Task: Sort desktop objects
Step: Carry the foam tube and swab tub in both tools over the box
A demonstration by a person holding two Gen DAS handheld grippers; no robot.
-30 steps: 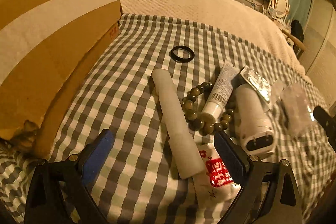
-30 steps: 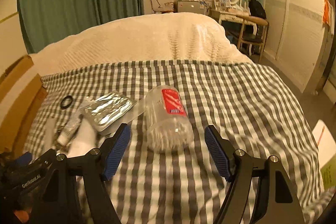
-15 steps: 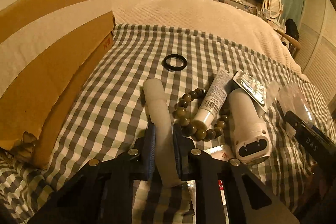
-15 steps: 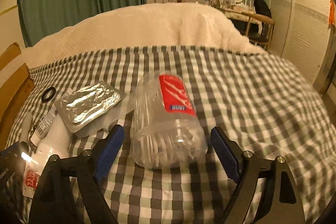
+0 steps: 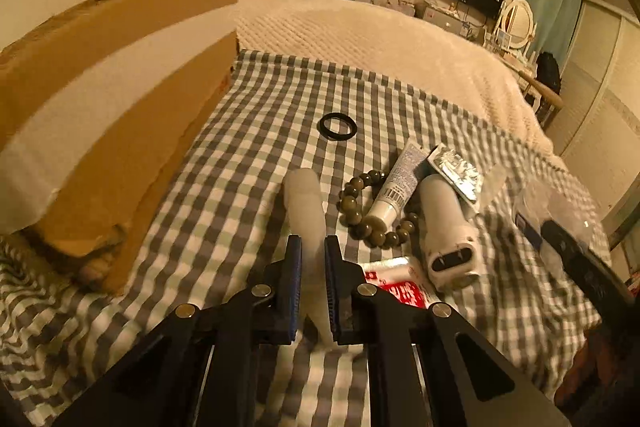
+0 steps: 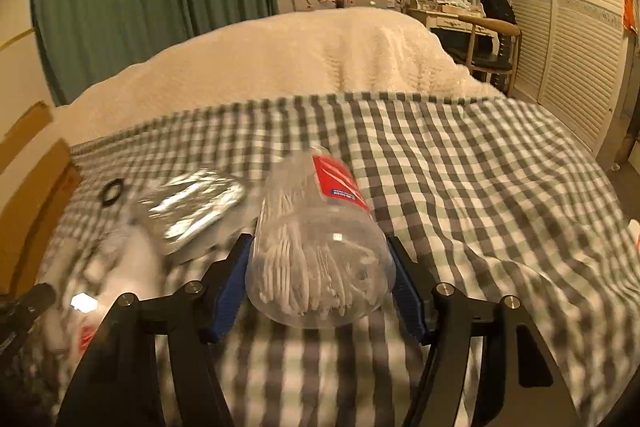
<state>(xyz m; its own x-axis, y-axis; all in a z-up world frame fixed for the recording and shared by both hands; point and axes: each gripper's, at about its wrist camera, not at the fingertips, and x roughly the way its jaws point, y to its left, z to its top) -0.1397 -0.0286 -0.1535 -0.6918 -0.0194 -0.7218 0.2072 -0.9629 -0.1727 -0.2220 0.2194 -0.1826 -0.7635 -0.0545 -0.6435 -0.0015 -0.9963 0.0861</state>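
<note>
A frosted white cylindrical tube (image 5: 306,223), smooth and matte, is clamped between the blue ribbed pads of the left tool (image 5: 313,281), whose jaws have just been closing onto it; its far end points away over the checked bedspread (image 5: 256,131). A clear plastic jar of cotton swabs (image 6: 320,247), round-bodied with a red label, is pressed on both sides by the blue pads of the right tool (image 6: 320,279), its jaws having narrowed onto it just now; the jar lies on its side on the bedspread.

Only in the left wrist view are the smaller things sharply seen: a thin black ring (image 5: 338,126) lying flat, a bracelet of glossy olive beads (image 5: 370,209), a white squeeze tube with a barcode (image 5: 396,189) laid across the bracelet, a white plastic device with two metal prongs (image 5: 446,227), a crinkled silver foil packet (image 5: 456,171) and a red-and-white sachet (image 5: 400,285). A corrugated cardboard box (image 5: 132,131) with a torn corner stands at the left.

In the right wrist view those things are blurred, while a knitted cream blanket (image 6: 304,63) and louvred wardrobe doors (image 6: 568,39) are shown more fully.
</note>
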